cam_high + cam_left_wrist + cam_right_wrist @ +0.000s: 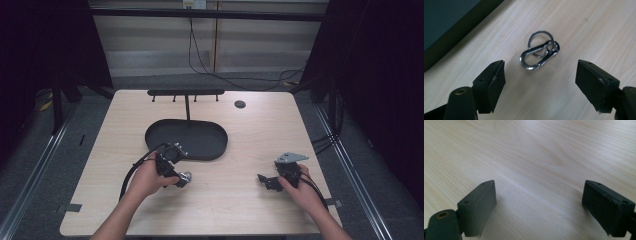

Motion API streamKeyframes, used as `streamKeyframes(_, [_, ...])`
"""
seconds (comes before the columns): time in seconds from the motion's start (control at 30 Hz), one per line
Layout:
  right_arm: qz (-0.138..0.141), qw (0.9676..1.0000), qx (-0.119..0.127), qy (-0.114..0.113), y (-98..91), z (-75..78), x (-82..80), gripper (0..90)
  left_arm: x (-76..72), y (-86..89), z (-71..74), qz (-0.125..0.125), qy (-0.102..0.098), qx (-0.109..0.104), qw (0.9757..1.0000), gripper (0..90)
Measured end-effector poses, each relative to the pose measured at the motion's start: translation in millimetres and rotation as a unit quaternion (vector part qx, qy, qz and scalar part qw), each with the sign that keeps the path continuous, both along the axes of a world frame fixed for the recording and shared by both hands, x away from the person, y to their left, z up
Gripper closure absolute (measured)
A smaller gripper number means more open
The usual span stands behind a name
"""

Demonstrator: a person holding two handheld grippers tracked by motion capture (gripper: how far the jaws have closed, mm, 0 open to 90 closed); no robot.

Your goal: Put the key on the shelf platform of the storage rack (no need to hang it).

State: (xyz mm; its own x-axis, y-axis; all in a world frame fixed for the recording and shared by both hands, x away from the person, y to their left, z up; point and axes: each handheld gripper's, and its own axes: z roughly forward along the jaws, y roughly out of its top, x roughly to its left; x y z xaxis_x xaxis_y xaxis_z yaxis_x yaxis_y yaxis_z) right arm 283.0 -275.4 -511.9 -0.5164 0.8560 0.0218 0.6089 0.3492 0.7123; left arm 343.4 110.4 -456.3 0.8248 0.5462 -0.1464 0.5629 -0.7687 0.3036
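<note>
A light wood-grain desk (240,150) carries a black oval tray (200,140) toward its far middle, with a black rack (186,93) of small pegs standing on a post behind it and a round dark grommet hole (240,104) near the far edge.

The left gripper (183,179) is held in the person's left hand (147,177), just in front of the tray's near rim, with its cable looping off to the left. In the left gripper view its two black fingers (492,83) stand wide apart and hold nothing. Between and just beyond them a silver carabiner (537,57) lies flat on the desk, with a metal key ring (534,37) threaded through its far end; neither finger touches it. A corner of the dark tray (446,27) shows at the upper left of that view. In the high view the carabiner appears as a small bright glint right at the gripper's tips.

The right gripper (264,181) is held in the right hand (300,192) at the near right of the desk, well apart from the tray, its grey three-cornered plate on top. In the right gripper view its fingers (480,203) are spread wide over bare desk, gripping nothing.
</note>
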Motion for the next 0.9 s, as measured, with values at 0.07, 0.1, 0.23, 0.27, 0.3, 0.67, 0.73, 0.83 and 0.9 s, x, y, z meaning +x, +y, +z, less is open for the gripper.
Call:
streamKeyframes(0.07, [0.001,1.0000,0.000,-0.001,-0.1,-0.1,0.2,11.9,2.2,-3.5,-1.5,-0.006,-0.001,0.012,0.9999,25.1])
streamKeyframes(0.1, [0.001,1.0000,-0.001,-0.001,-0.1,-0.1,0.2,11.9,3.9,-5.5,-2.3,-0.008,0.005,0.014,0.9999,25.5])
streamKeyframes(0.23, [0.000,1.0000,0.000,0.000,0.0,0.0,0.0,11.9,8.2,-10.9,-2.9,-0.011,0.007,0.010,0.9999,27.3])
streamKeyframes(0.27, [0.000,1.0000,0.000,0.000,0.0,0.0,0.0,11.9,8.1,-12.4,-3.0,-0.009,0.008,0.008,0.9999,27.9])
streamKeyframes(0.3, [0.000,1.0000,0.000,0.000,-0.1,0.0,0.1,11.8,8.1,-12.4,-3.0,-0.009,0.008,0.008,0.9999,29.1])
streamKeyframes(0.67, [0.002,1.0000,-0.001,-0.002,-0.2,-0.1,0.4,11.9,11.1,-20.5,-8.5,-0.022,0.004,0.024,0.9995,37.4])
streamKeyframes(0.73, [0.004,1.0000,0.000,-0.003,-0.4,-0.2,0.6,11.8,11.7,-20.6,-8.9,-0.023,0.007,0.025,0.9994,40.1])
streamKeyframes(0.83, [0.003,1.0000,-0.001,-0.003,-0.4,-0.2,0.7,11.8,12.0,-21.1,-8.3,-0.020,0.009,0.020,0.9996,42.0])
streamKeyframes(0.9, [0.004,1.0000,-0.002,-0.003,-0.4,-0.2,0.9,11.9,12.2,-22.7,-8.6,-0.028,0.011,0.024,0.9992,46.7])
